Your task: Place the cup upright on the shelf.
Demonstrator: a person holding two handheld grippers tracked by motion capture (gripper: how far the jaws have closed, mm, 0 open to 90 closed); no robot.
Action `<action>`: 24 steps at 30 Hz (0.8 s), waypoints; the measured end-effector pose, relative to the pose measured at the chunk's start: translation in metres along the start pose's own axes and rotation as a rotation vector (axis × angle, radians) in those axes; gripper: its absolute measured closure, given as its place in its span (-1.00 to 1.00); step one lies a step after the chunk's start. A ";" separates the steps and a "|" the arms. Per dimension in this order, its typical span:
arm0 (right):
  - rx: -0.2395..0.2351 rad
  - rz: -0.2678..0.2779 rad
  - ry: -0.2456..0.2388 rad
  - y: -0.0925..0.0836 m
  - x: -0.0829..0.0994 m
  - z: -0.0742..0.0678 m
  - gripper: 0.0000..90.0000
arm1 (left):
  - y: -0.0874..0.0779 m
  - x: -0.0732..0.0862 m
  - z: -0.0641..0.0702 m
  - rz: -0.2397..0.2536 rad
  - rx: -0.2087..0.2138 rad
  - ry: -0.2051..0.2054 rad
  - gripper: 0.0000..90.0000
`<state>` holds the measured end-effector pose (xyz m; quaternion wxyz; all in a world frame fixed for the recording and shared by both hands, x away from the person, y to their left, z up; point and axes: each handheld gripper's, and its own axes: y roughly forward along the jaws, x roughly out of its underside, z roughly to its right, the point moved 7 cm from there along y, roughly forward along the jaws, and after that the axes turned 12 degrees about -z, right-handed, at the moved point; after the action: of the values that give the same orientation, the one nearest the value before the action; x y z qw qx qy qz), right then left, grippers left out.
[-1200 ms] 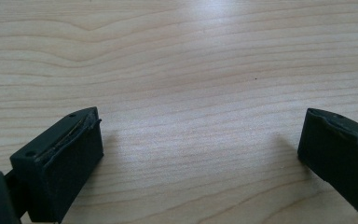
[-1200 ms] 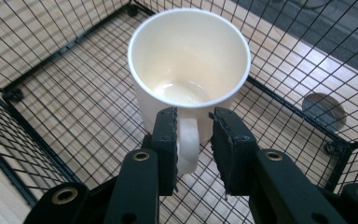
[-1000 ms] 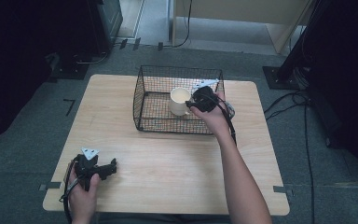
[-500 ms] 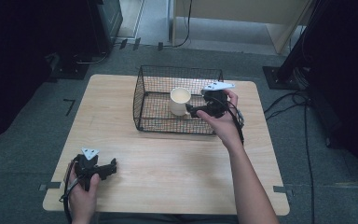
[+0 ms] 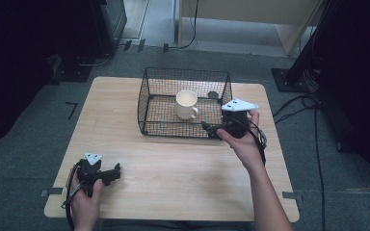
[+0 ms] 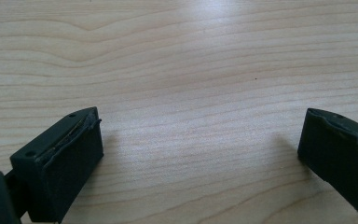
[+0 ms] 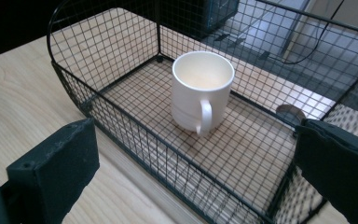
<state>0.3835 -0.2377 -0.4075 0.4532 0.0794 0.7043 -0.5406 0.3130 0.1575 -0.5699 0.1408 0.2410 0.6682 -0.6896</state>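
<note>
Evidently the cream mug (image 5: 187, 104) is standing upright inside the black wire basket (image 5: 147, 103), handle turned toward the person's side, and nothing is gripping it. The right tongs (image 5: 211, 128) are hovering at the basket's near right corner, jaws spread wide and holding nothing; I judge that the hand is keeping them low beside the wire wall so the mug is lying straight ahead of the jaws. The left tongs (image 5: 114, 170) are sitting low over the bare bench (image 5: 173, 163) near its front left corner, well apart from the basket, jaws likewise wide apart and empty, which reads as parking them out of the way.

From above, the layout is showing plainly: basket at the bench's far middle, one hand at each end. The right gripper view is adding what the overhead misses: the mug's empty inside and a small dark round object (image 7: 288, 113) lying on the basket floor at the right. The left gripper view is giving wood grain between its jaws.
</note>
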 end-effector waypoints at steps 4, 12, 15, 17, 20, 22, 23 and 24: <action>0.010 0.002 0.013 -0.007 0.015 0.005 -1.00 | 0.000 0.000 0.000 0.000 0.000 0.000 -1.00; 0.035 -0.007 0.058 -0.016 0.054 0.018 -1.00 | 0.000 0.000 0.000 0.000 0.000 0.000 -1.00; 0.050 -0.013 0.073 -0.019 0.069 0.023 -1.00 | 0.000 0.000 0.000 -0.002 0.000 0.003 -1.00; 0.058 -0.024 0.083 -0.020 0.080 0.028 -1.00 | 0.000 0.000 0.000 -0.002 0.000 0.003 -1.00; 0.073 -0.035 0.098 -0.023 0.093 0.034 -1.00 | 0.000 0.000 0.000 -0.002 0.000 0.003 -1.00; 0.081 -0.035 0.114 -0.026 0.101 0.038 -1.00 | 0.000 0.000 0.000 -0.003 0.000 0.003 -1.00; 0.085 -0.033 0.123 -0.027 0.104 0.040 -1.00 | 0.000 0.000 0.000 -0.002 0.000 0.003 -1.00; 0.088 -0.030 0.128 -0.028 0.108 0.042 -0.99 | 0.000 0.000 0.000 -0.002 0.000 0.003 -1.00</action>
<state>0.3272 -0.3251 -0.4666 0.3952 0.1231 0.7085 -0.5716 0.3127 0.1577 -0.5699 0.1391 0.2411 0.6688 -0.6894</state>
